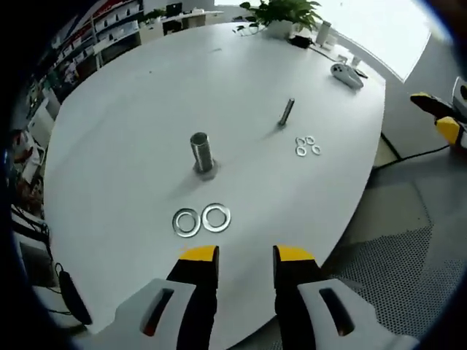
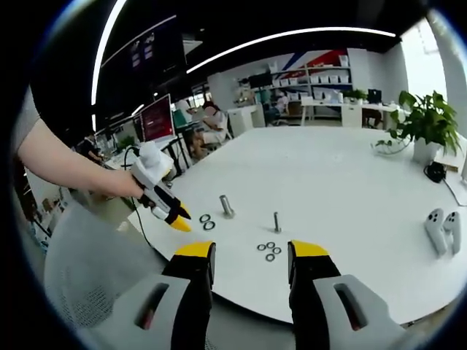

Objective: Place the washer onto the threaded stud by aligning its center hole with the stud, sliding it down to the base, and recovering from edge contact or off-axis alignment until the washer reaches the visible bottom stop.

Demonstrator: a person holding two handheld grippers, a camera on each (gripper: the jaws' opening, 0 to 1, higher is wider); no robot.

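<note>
Lying flat just ahead of the open, empty left gripper [image 1: 246, 262], the 2 large washers [image 1: 201, 219] sit nearer it than the equally open right gripper [image 2: 251, 262], with the upright large stud [image 1: 201, 152] just beyond them.

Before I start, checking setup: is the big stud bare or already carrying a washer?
Bare: the big stud stands upright; both large washers lie flat on the table beside it.

On the table [image 1: 131, 146] a thick stud [image 1: 201, 152] stands behind two washers [image 1: 201, 219]; right, a thin stud [image 1: 286, 111] behind four small washers [image 1: 307, 146].
</note>
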